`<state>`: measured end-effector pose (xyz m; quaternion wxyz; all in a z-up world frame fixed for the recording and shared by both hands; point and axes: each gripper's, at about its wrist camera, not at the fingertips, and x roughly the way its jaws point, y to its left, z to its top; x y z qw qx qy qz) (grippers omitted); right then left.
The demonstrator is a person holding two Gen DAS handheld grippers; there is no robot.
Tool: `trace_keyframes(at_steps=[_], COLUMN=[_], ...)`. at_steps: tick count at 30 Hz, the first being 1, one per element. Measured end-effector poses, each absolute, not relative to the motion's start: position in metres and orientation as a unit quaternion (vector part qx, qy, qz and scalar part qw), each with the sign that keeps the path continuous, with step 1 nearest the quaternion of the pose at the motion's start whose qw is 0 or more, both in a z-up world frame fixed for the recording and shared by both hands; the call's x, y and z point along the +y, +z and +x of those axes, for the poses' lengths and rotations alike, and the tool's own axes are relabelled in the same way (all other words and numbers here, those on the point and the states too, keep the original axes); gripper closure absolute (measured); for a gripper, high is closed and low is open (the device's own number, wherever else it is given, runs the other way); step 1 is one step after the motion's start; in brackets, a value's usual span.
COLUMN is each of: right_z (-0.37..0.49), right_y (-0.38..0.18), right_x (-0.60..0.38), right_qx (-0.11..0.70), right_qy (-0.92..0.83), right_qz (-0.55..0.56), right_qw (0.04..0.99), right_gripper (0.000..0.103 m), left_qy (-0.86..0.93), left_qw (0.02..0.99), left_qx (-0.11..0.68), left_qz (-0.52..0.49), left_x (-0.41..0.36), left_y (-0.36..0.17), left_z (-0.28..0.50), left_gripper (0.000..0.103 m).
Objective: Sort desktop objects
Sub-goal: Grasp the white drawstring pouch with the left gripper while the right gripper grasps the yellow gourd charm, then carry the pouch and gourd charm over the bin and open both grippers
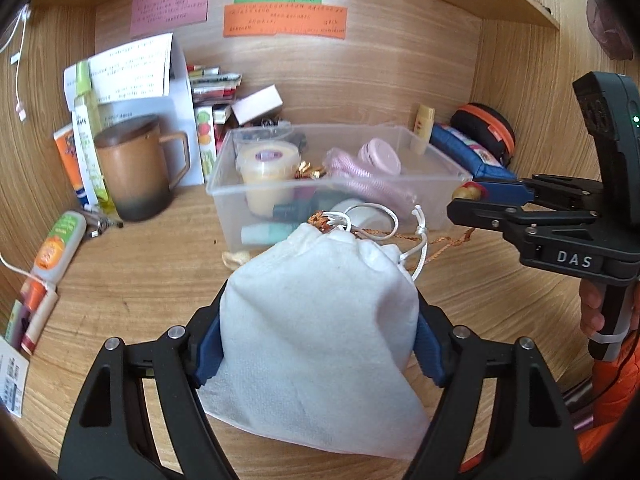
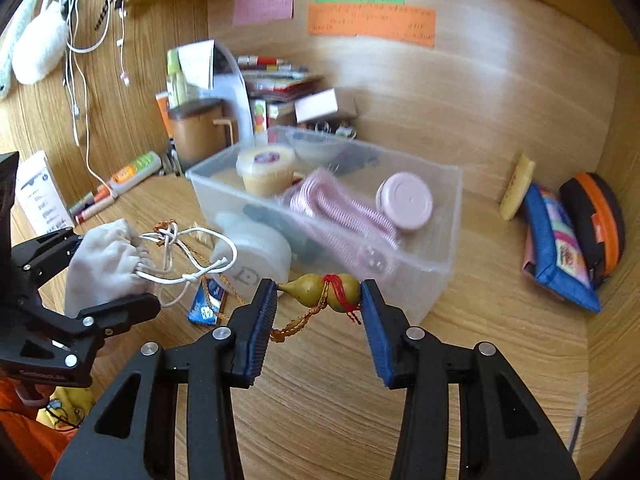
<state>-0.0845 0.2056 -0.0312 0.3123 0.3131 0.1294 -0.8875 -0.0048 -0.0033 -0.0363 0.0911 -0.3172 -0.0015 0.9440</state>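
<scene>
My left gripper [image 1: 318, 312] is shut on a white drawstring pouch [image 1: 320, 320] held just above the desk; it also shows in the right wrist view [image 2: 106, 260]. My right gripper [image 2: 320, 296] is shut on a small yellow gourd charm [image 2: 322, 290] with red thread, held end to end between the pads. An orange braided cord [image 2: 292, 326] runs from the gourd toward the pouch's mouth. In the left wrist view the right gripper [image 1: 466, 194] holds the gourd [image 1: 466, 191] by the right corner of the clear plastic bin [image 1: 448, 178], which holds several small items.
A brown mug [image 1: 136, 164], tubes and papers stand at the back left. A blue pencil case [image 2: 556, 240] and black-orange pouch [image 2: 596, 220] lie at the right wall. A white round box [image 2: 256, 260] and a blue packet [image 2: 206, 308] lie before the bin.
</scene>
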Motion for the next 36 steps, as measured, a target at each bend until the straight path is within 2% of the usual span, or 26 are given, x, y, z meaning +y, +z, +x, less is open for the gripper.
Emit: trace_keyframes(at_steps=[22, 36], right_z=[-0.118, -0.185], right_y=[0.022, 0.018], right_x=[0.214, 0.210], right_qx=[0.105, 0.108], right_qy=[-0.912, -0.909], right_qz=[0.261, 0.287], right_qw=[0.299, 0.283], right_gripper=[0.064, 0.064], left_qy=[0.955, 0.945], left_qw=[0.116, 0.158], left_qx=[0.019, 0.023], left_qz=[-0.274, -0.286], left_x=[-0.006, 0.000], left_y=[0.024, 0.046], left_z=[-0.051, -0.112], left_gripper=[0.026, 0.026])
